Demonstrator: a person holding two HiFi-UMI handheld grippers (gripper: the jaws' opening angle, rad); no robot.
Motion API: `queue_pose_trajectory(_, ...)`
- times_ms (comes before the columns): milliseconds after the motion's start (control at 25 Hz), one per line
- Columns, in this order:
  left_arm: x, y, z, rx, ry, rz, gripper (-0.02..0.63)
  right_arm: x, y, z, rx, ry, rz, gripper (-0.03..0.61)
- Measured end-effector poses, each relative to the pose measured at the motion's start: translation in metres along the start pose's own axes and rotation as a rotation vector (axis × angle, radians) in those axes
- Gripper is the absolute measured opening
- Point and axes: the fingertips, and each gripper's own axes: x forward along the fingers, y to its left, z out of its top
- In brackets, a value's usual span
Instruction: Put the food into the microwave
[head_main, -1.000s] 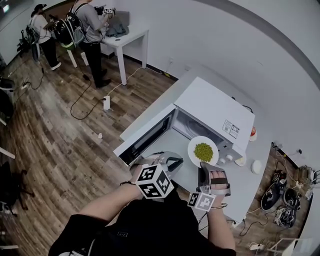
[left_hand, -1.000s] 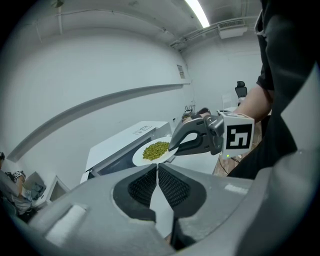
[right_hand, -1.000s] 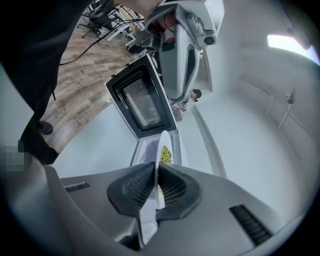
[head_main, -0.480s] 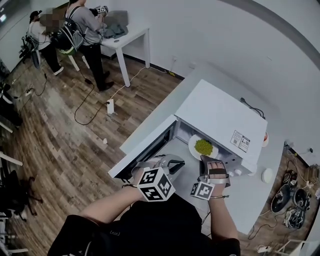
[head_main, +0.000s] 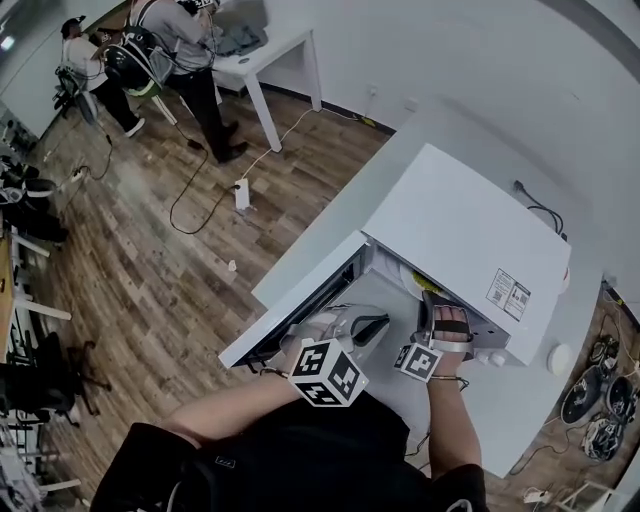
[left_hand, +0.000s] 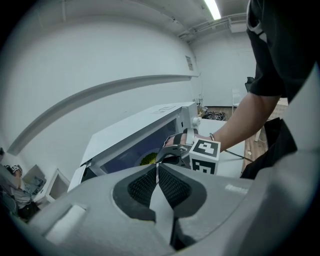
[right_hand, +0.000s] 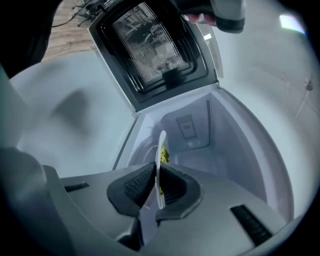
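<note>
A white plate (right_hand: 161, 145) with green food (right_hand: 164, 156) is seen edge-on in the right gripper view, and my right gripper (right_hand: 157, 182) is shut on its near rim. The plate reaches into the open cavity (right_hand: 200, 135) of the white microwave (head_main: 470, 235). In the head view the microwave's top hides all but a sliver of the plate (head_main: 410, 281), ahead of the right gripper (head_main: 432, 302). My left gripper (head_main: 383, 323) hangs just left of it, in front of the opening, shut with nothing between its pads (left_hand: 145, 186). The food (left_hand: 146, 159) also shows in the left gripper view.
The microwave door (head_main: 290, 315) stands swung open to the left. The microwave sits on a white counter (head_main: 500, 410), with cables and gear on the floor (head_main: 600, 385) to the right. Two people stand at a white table (head_main: 270, 55) far back left on the wood floor.
The right gripper has carried the plate forward from in front of the microwave into the cavity, so its top now hides most of it. The left gripper has moved forward alongside.
</note>
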Motion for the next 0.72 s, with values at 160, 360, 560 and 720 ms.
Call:
queue_pose_trajectory(160, 0.009, -0.001, 0.002, -0.009, 0.008, -0.015, 0.020, 0.015, 0.000, -0.010, 0.028, 0.018, 0.011, 0.029)
queue_pose_trajectory(360, 0.018, 0.000, -0.001, -0.027, 0.026, -0.027, 0.020, 0.034, -0.003, -0.014, 0.010, 0.019, 0.026, 0.031)
queue_pose_trajectory(560, 0.017, 0.000, -0.005, -0.058, 0.039, -0.025, 0.020, 0.049, 0.004, -0.018, 0.056, 0.052, 0.096, 0.028)
queue_pose_trajectory(720, 0.008, 0.006, -0.008, -0.076, 0.042, -0.010, 0.020, 0.059, 0.007, -0.020, 0.088, 0.084, 0.172, 0.043)
